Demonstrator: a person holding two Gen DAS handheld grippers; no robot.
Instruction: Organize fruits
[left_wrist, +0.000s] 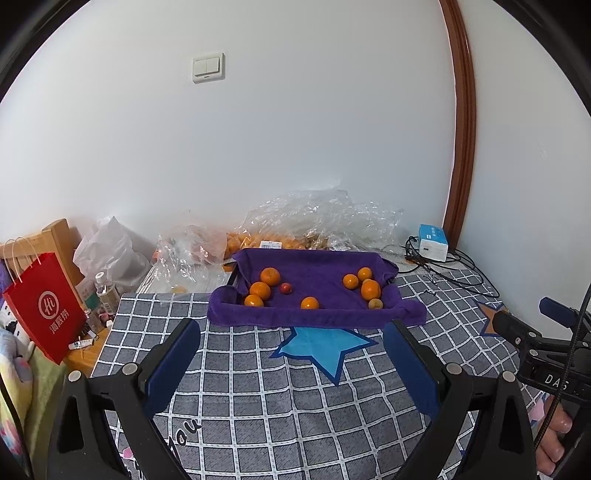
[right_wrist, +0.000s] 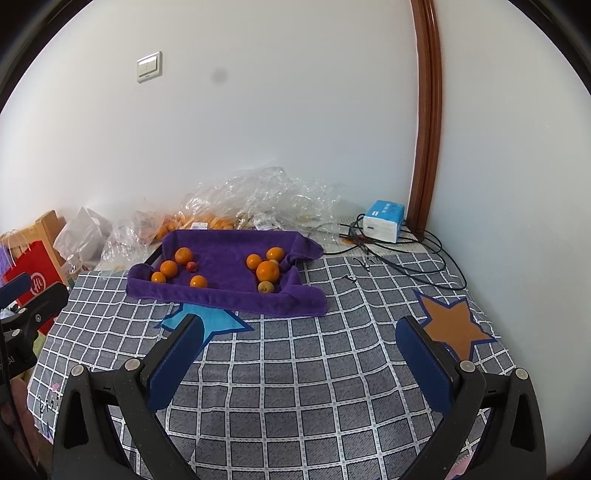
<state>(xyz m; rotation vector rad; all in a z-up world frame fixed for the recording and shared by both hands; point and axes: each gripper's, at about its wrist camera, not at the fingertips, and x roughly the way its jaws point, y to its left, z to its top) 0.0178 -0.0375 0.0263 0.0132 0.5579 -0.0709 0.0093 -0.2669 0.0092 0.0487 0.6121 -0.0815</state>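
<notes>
At twelve o'clock on the checked cloth (left_wrist: 258, 376), a purple towel-lined tray (left_wrist: 314, 314) with oranges (left_wrist: 269, 276) in two clusters, one small red fruit (left_wrist: 285, 288) at ten o'clock. Left gripper (left_wrist: 291, 341) and right gripper (right_wrist: 299, 338): jaws wide apart, holding nothing. Best approached from above, one fruit at a time, squeezing gently.

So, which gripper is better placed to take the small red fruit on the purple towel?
Probably left. The red fruit lies almost centred ahead of the open left gripper, while it sits off toward the left of the right gripper.
</notes>
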